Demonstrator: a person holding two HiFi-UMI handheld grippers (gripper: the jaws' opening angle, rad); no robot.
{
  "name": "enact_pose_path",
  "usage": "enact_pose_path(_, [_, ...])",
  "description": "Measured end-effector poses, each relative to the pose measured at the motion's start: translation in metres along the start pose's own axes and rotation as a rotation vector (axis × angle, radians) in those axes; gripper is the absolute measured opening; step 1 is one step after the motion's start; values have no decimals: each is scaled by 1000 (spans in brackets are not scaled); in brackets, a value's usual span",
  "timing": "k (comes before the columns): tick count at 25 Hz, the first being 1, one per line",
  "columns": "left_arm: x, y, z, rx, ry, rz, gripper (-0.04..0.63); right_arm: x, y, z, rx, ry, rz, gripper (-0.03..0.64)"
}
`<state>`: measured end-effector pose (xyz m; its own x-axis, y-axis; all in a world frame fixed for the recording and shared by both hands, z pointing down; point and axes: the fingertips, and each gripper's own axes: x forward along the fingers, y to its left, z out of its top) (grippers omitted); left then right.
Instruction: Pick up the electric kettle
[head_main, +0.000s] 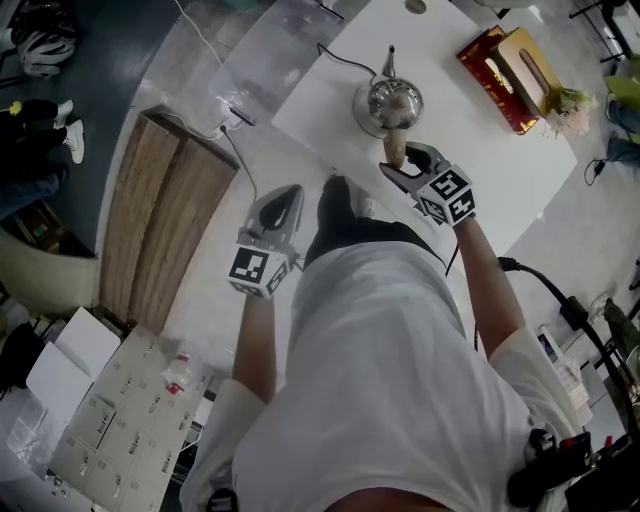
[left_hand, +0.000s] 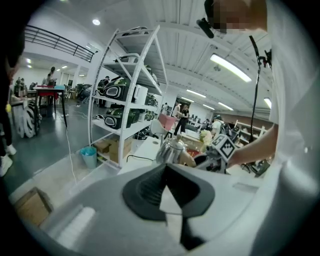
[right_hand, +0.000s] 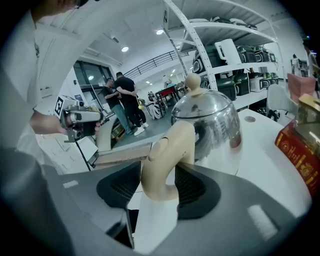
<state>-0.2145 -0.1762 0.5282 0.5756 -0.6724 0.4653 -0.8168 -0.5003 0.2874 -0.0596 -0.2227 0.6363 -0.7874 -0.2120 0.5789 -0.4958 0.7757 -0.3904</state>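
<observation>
Your right tongs (right_hand: 159, 186) gape wide around the beige handle (right_hand: 167, 150) at the kettle's (head_main: 390, 102) 6 o'clock, not pinching. Your left tongs (left_hand: 166, 172) are closed, empty. Steel body looks slick, rigid, probably heavy: grip the handle, not the shell.

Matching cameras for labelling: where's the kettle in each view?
Head view: kettle top centre.
Left gripper view: kettle small, mid-frame.
Right gripper view: kettle large, upper centre.
Shared landmark: white table under it.
</observation>
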Motion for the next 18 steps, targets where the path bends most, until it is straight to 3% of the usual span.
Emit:
enact_pose_path(13, [1,18,-9,-33,26,23,2,31,12,-13,-93,72,79,235])
enact_pose_path(18, [-1,21,-12,-42,36,23,2,35,13,-14,-121,81,87,205])
